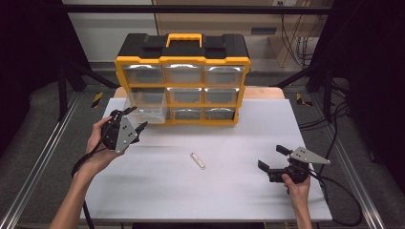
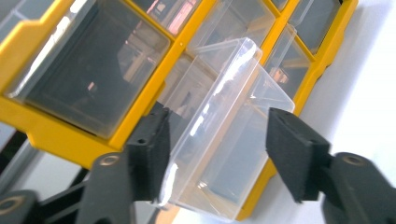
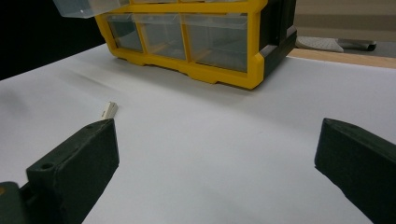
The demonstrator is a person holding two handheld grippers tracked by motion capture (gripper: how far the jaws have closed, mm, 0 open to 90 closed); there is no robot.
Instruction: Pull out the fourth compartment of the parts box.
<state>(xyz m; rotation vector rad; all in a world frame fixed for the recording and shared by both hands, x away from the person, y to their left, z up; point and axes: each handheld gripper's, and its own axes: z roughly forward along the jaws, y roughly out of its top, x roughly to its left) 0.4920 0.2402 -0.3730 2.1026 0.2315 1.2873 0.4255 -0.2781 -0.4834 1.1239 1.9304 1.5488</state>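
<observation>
A yellow and black drawer cabinet (image 1: 181,60) stands at the back of the white table (image 1: 215,191). Its middle-left clear drawer (image 1: 145,106) is pulled out toward me. My left gripper (image 1: 135,118) is at that drawer's front, its jaws open with the clear drawer (image 2: 224,140) between them; the left pad (image 2: 149,154) sits against the drawer's lip and the right pad (image 2: 292,149) stands off it. A small pale metal piece (image 1: 197,160) lies mid-table. My right gripper (image 1: 272,157) rests open on the table's right side, empty, with the piece (image 3: 109,110) ahead to its left.
The cabinet's other clear drawers (image 1: 184,74) are pushed in. Metal rails (image 1: 43,157) run along both sides of the table, and cables (image 1: 334,191) trail off its right edge. Dark frame posts stand at the back corners.
</observation>
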